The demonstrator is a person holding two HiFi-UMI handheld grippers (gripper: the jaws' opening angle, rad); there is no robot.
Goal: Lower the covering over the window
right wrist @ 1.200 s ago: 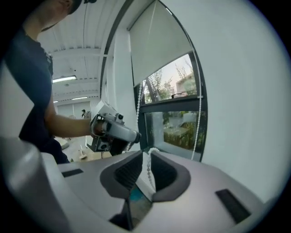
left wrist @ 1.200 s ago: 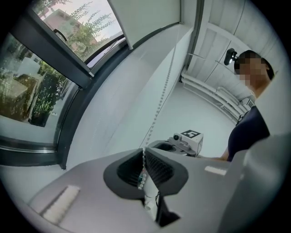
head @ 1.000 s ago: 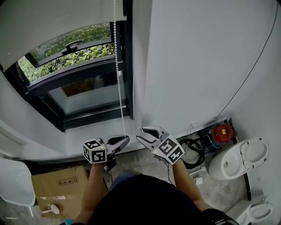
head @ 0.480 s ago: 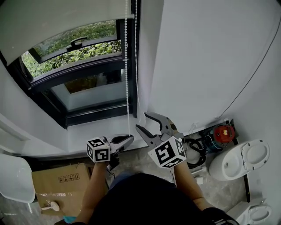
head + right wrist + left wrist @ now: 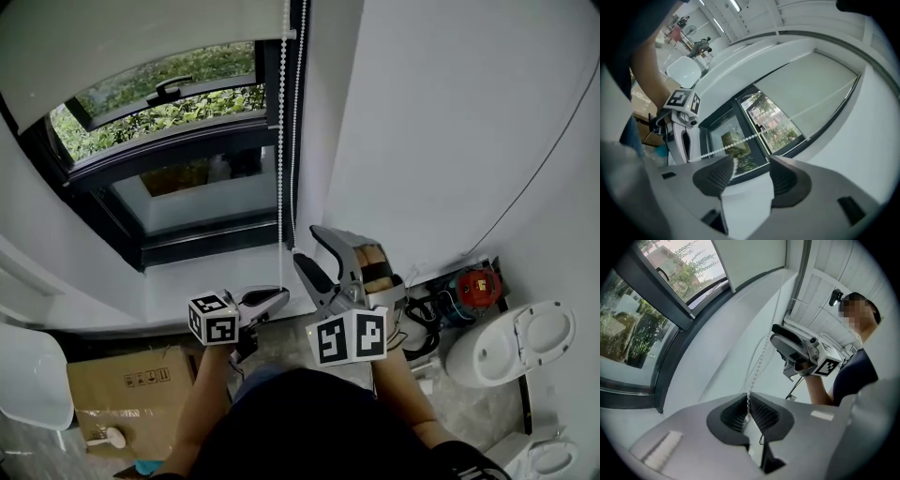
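Left gripper [image 5: 749, 401]: clamping bead chain [image 5: 756, 374] (pinch showing only in its own view). Right gripper [image 5: 751, 164]: jaws just opening, standing wide, gripping nothing.

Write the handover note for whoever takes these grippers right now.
Left claw: shut on the bead chain, low by the sill.
Right claw: jaws just opened wide, nothing gripped, higher beside the chain.
Blind: covers only the top of the window.
Left to do: probably regrip higher with the right claw, pull, repeat until covered.
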